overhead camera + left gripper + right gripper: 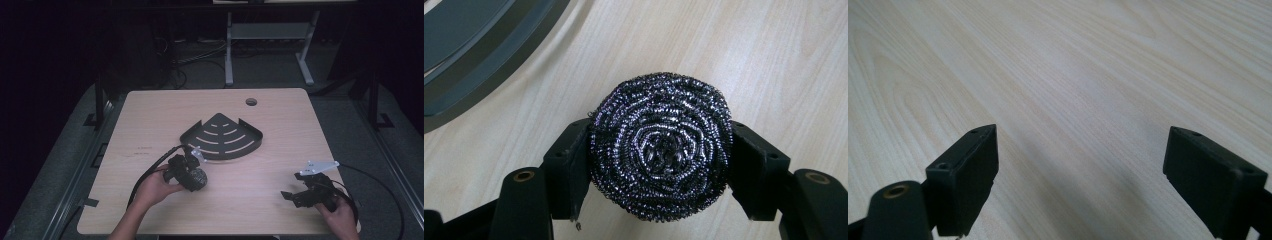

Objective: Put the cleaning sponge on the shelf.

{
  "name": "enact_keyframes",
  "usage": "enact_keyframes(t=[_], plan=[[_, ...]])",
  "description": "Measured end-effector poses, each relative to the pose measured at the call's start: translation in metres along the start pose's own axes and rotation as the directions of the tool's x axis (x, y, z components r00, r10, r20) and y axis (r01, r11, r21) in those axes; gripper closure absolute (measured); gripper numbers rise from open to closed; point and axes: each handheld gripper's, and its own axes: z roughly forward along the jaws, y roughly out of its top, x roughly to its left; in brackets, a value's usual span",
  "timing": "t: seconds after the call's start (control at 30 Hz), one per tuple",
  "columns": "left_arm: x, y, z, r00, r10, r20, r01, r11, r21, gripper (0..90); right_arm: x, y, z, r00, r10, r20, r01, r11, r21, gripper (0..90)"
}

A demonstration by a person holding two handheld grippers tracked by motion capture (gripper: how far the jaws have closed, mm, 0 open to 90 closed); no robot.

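A round steel wool scourer [660, 146] of dark shiny coils sits between the jaws of my left gripper [659, 160], which is shut on it, pads pressed against both its sides. From the high view the scourer [198, 178] is just above the table's front left area, below the black fan-shaped slotted shelf tray [222, 137]. My right gripper [295, 196] rests near the front right of the table. Its jaws [1080, 170] stand wide open over bare wood, nothing between them.
A curved edge of the black tray [479, 75] runs across the upper left of the left gripper view. The wooden table [150, 115] has a round cable hole [251, 102] near its far edge. Cables trail from both grippers.
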Motion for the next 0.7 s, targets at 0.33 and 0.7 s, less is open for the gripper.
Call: enact_keyframes(t=[0.33, 0.7], plan=[[0.005, 0.01, -0.001, 1.0, 0.005, -0.001, -0.005, 0.9999, 0.01, 33.3, -0.001, 0.001, 0.0, 1.0, -0.001, -0.006, 0.001, 1.0, -0.002, 14.2], [0.013, 0.024, -0.006, 0.9999, 0.013, 0.011, -0.013, 0.9998, 0.016, 33.6, -0.001, 0.0, 0.0, 0.9999, 0.006, -0.008, -0.006, 1.0, 0.002, 14.2]])
